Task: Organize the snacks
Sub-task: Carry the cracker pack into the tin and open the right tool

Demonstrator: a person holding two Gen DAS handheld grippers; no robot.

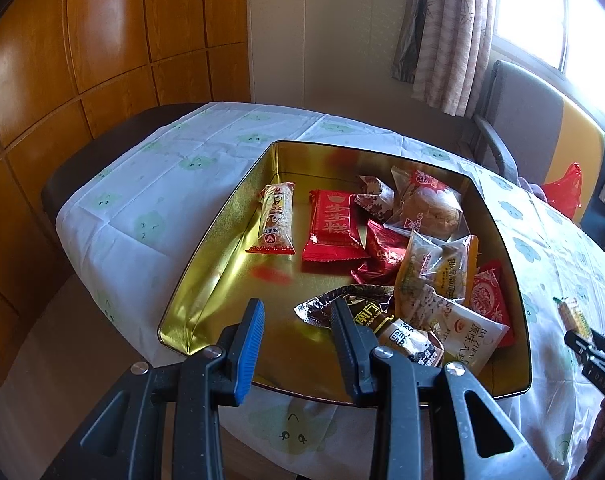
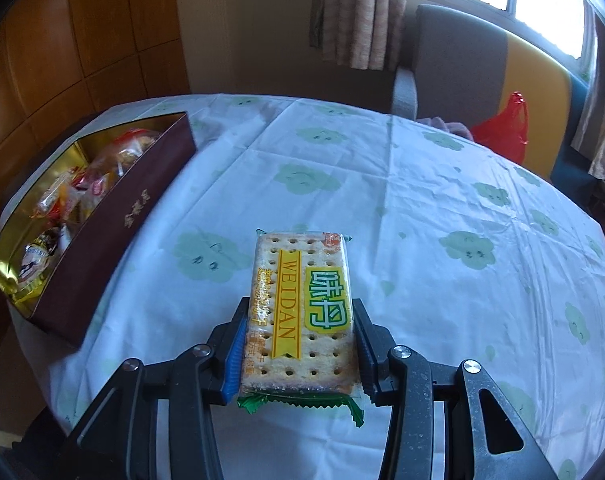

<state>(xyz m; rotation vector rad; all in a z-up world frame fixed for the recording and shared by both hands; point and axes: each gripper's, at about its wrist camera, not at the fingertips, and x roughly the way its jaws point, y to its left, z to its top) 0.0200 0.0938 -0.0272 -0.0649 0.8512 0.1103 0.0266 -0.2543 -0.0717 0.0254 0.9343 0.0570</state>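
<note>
An open tin [image 1: 206, 264], gold inside and maroon outside [image 2: 114, 216], holds several wrapped snacks. Among them are a rice bar [image 1: 276, 218], a red packet [image 1: 334, 224] and a brown packet [image 1: 406, 332]. My left gripper [image 1: 298, 340] hovers over the tin's near side, open, with only the gold floor showing between its fingers. Its right finger stands in front of the brown packet. My right gripper [image 2: 300, 344] is shut on a packet of Weidan crackers [image 2: 302, 304], held above the tablecloth to the right of the tin. That gripper and packet [image 1: 574, 314] also show at the right edge of the left wrist view.
The table wears a white cloth with green cloud prints [image 2: 422, 208]. Behind it stand a grey and yellow chair [image 2: 462, 60] with a red plastic bag [image 2: 502, 128], a curtain and a window. A wooden wall lies to the left.
</note>
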